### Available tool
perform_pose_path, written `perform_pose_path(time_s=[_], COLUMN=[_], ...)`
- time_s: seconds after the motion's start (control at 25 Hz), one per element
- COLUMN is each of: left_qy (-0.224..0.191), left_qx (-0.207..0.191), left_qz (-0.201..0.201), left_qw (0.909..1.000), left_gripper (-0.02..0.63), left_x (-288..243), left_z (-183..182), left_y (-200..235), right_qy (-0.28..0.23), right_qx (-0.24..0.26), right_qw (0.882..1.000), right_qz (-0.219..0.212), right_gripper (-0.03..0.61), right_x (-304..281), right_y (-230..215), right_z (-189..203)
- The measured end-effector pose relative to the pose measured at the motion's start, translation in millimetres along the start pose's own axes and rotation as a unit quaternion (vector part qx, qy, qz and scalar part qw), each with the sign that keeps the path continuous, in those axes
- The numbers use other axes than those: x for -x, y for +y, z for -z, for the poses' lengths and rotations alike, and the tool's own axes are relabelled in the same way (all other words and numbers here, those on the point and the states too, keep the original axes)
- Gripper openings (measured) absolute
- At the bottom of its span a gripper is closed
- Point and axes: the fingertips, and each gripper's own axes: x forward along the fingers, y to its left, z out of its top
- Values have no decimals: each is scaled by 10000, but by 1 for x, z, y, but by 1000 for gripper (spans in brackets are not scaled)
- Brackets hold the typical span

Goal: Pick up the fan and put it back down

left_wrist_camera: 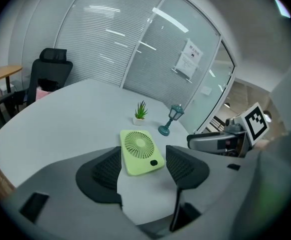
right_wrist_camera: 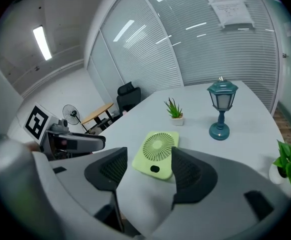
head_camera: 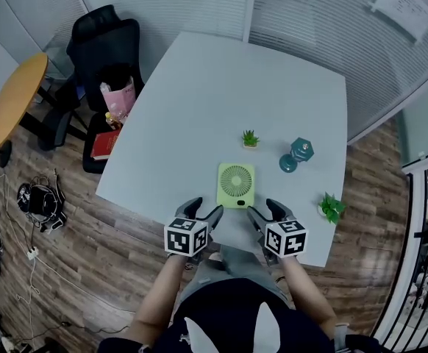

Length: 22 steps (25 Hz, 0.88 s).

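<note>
The light green square fan [head_camera: 236, 184] lies flat on the white table [head_camera: 199, 109], grille up, close to the front edge. My left gripper [head_camera: 204, 210] hovers just short of the fan's near left corner and my right gripper [head_camera: 267, 212] just short of its near right corner. In the left gripper view the fan [left_wrist_camera: 141, 151] sits a little ahead of the left gripper [left_wrist_camera: 143, 157], whose jaws stand open and empty. In the right gripper view the fan [right_wrist_camera: 157, 153] sits likewise ahead of the open, empty right gripper [right_wrist_camera: 147, 160]. Neither gripper touches the fan.
Behind the fan stand a small potted plant [head_camera: 250, 139] and a teal lantern ornament [head_camera: 297, 155]. Another potted plant [head_camera: 331, 207] sits at the table's right front corner. A black chair [head_camera: 104, 57] and a round wooden table [head_camera: 12, 98] stand to the left on the wood floor.
</note>
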Motion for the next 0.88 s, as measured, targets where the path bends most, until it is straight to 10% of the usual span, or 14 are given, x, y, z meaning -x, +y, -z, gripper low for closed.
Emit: perform_pose_path(time_s=[0.88], left_qy=[799], left_qx=[475], left_qz=[-44], left_qw=[9957], left_gripper=[270], left_x=[-73], left_z=[16], left_y=[22], right_qy=[1213], right_qx=[-177], right_qw=[9909], right_qz=[-563], right_gripper=[284], right_x=[-68], right_y=[-31], right_z=[24])
